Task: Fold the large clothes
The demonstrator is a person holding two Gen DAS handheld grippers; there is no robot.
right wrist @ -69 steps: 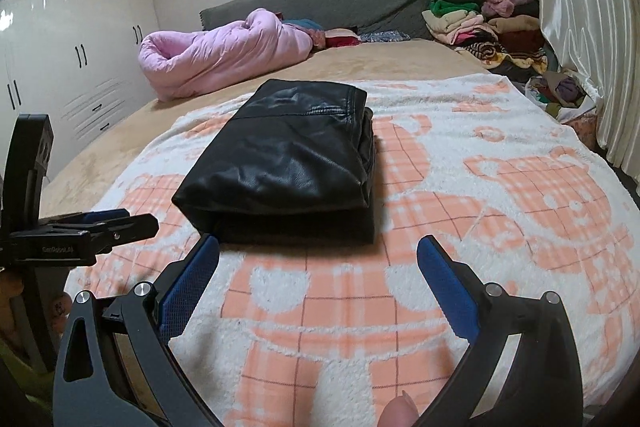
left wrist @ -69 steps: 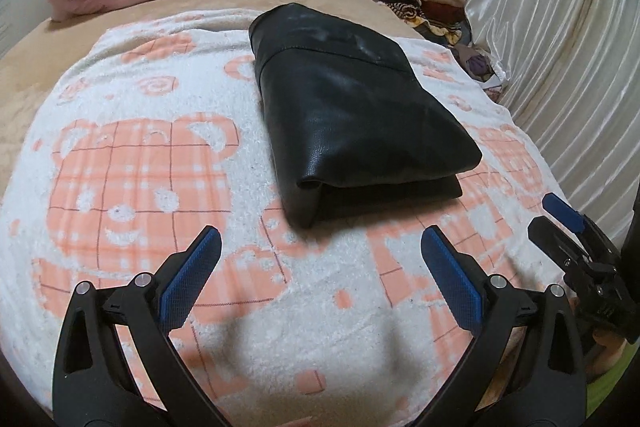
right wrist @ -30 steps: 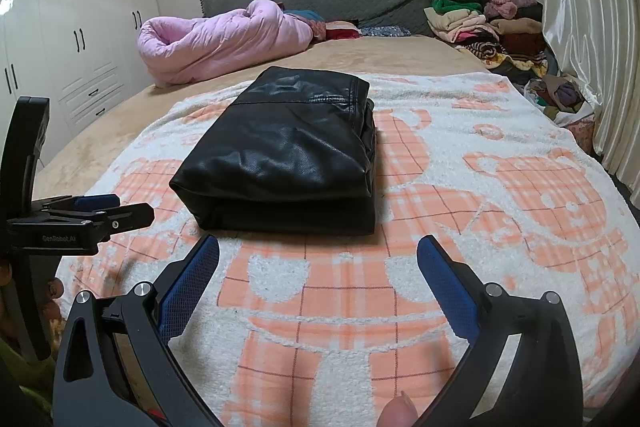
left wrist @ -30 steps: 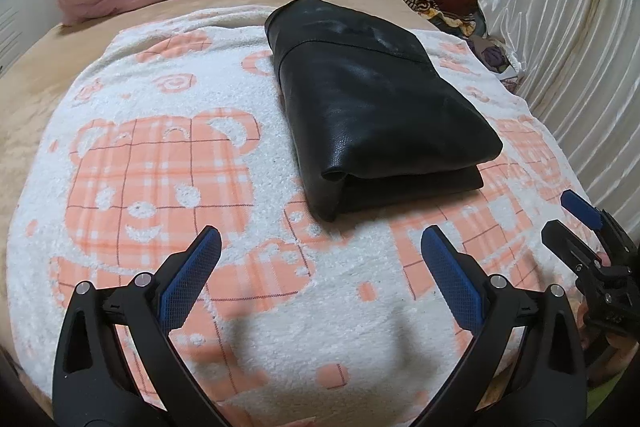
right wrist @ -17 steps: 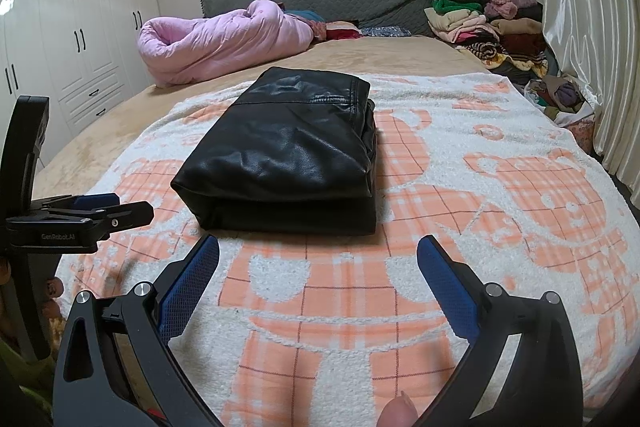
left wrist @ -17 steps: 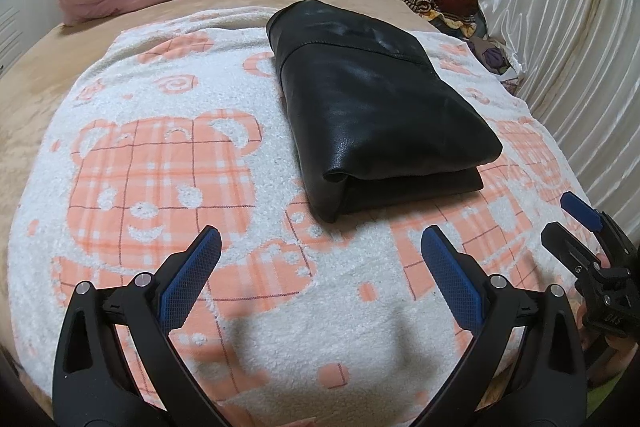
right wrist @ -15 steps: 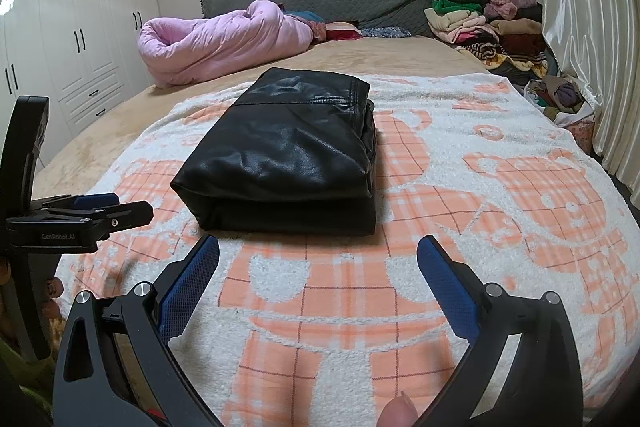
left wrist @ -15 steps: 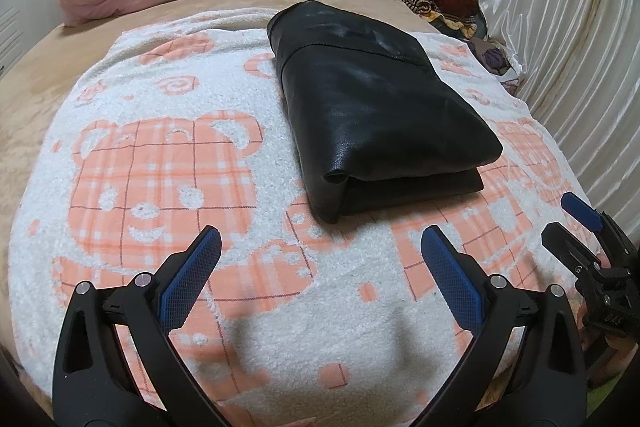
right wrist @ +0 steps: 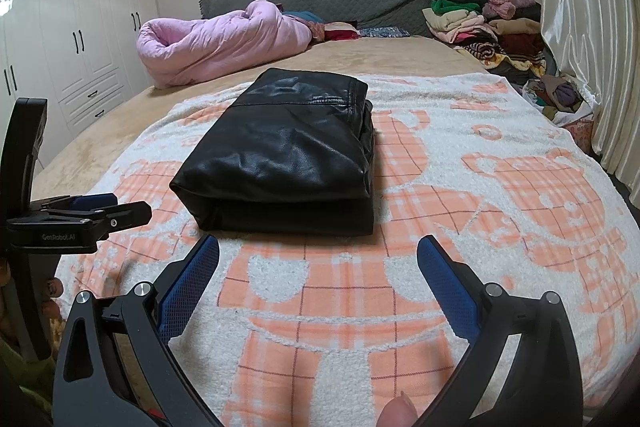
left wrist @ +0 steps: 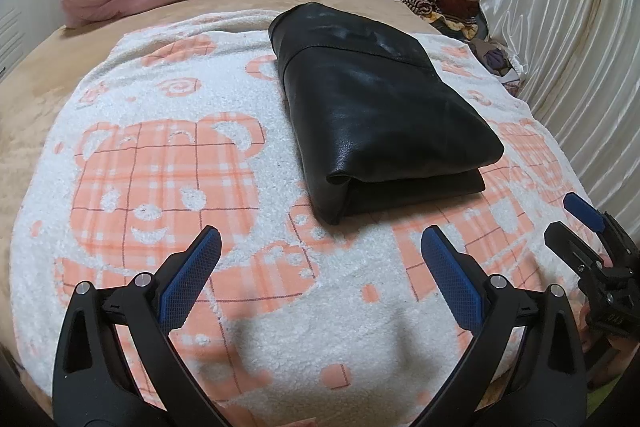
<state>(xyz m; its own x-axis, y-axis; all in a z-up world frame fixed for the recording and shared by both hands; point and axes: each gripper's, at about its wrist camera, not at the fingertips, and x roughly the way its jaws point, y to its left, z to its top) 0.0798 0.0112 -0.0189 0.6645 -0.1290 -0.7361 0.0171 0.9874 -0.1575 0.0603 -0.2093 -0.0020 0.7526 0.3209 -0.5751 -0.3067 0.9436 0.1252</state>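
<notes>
only right view shows white wardrobes [right wrist: 60, 39]; both show folded black jacket [left wrist: 372, 111].

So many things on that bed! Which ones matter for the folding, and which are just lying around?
Part of the job:
- folded black leather garment
- left gripper
- right gripper

Just lying about:
- pink quilt
- clothes pile
- bear-print blanket, merely underneath
</notes>
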